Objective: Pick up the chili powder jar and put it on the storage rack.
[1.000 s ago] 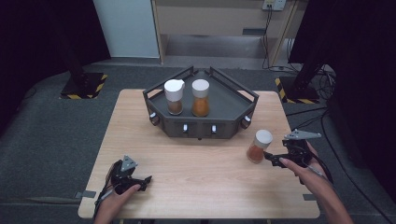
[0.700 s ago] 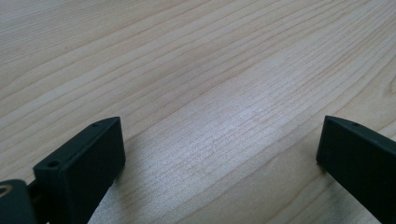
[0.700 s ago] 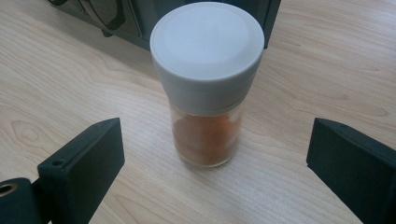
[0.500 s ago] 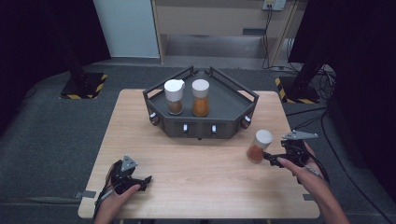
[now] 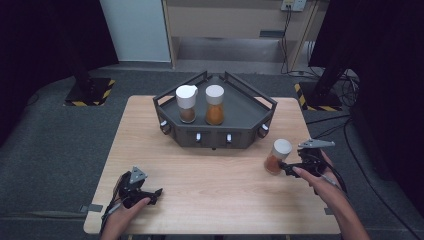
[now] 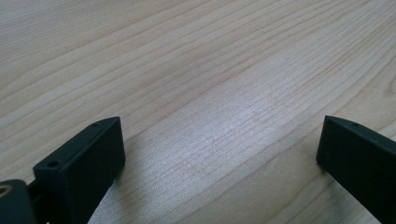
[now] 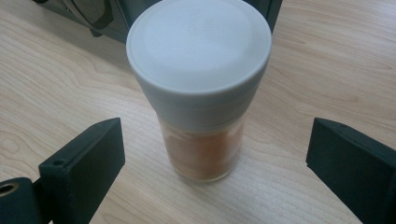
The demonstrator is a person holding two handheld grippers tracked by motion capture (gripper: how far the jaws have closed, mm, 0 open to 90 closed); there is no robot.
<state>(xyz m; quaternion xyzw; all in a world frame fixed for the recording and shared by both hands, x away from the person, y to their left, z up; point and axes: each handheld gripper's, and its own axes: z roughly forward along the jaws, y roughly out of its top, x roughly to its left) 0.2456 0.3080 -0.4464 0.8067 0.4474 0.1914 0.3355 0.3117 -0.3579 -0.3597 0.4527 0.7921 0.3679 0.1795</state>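
Spice jar (image 7: 201,93) between spread fingers (image 7: 81,163), untouched

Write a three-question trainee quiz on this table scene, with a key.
1. How many jars stand in the rack?
2. True or false: the right gripper is clamped on the jar on the table.
3. What lies between the open left gripper's jaws: A) a jar, B) a lid, C) bare wood?

Key: 1. Two. 2. False; its jaws stand open, either side of the jar without touching. 3. C.
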